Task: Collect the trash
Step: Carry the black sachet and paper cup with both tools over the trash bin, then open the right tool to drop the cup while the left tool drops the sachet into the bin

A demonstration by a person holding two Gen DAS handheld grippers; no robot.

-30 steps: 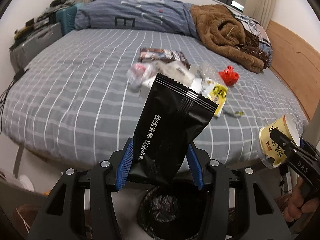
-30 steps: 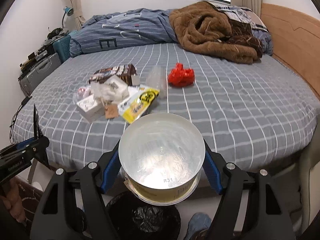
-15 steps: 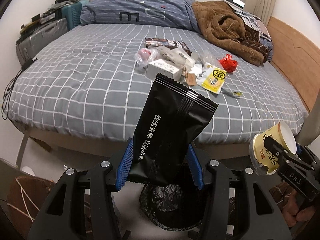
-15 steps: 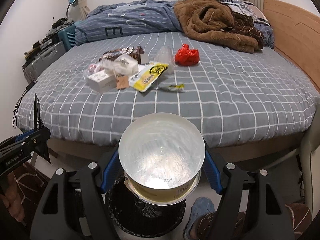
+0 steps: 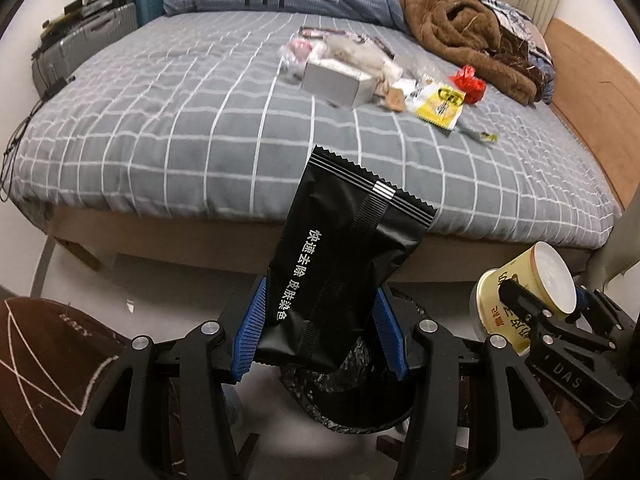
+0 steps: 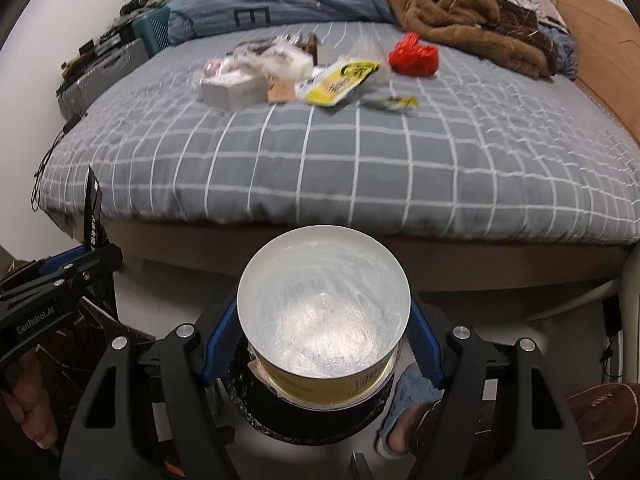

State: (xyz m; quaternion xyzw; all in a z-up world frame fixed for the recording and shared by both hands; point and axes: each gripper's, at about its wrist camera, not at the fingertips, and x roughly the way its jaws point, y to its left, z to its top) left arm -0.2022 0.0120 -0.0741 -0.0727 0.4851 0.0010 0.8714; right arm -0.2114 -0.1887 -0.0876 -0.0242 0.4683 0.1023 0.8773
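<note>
L gripper (image 5: 320, 332) has its blue pads (image 5: 249, 332) closed on the lower end of a black foil pouch (image 5: 344, 272) w/ white Chinese print; pouch stands up, tilted right, above the black-lined trash bin (image 5: 352, 396) on the floor in front of the bed (image 5: 160, 128). R gripper (image 6: 322, 340) is clamped on both sides of a yellow paper cup (image 6: 324, 320), open mouth toward the cam, silvery inside, also directly over the bin (image 6: 316, 420). In the L view the cup (image 5: 520, 304) shows lower right, held in the R gripper (image 5: 532, 312), beside the bin. Still on the bed's grey checked cover: white box (image 6: 232, 90), yellow packet (image 6: 340, 82), red plastic bag (image 6: 414, 56), a small wrapper (image 6: 394, 101), plus a blurred heap behind the box, prob. clear wrappers. Brown fleece (image 6: 460, 12) lies at the far right of the bed, well apart from the trash.
</note>
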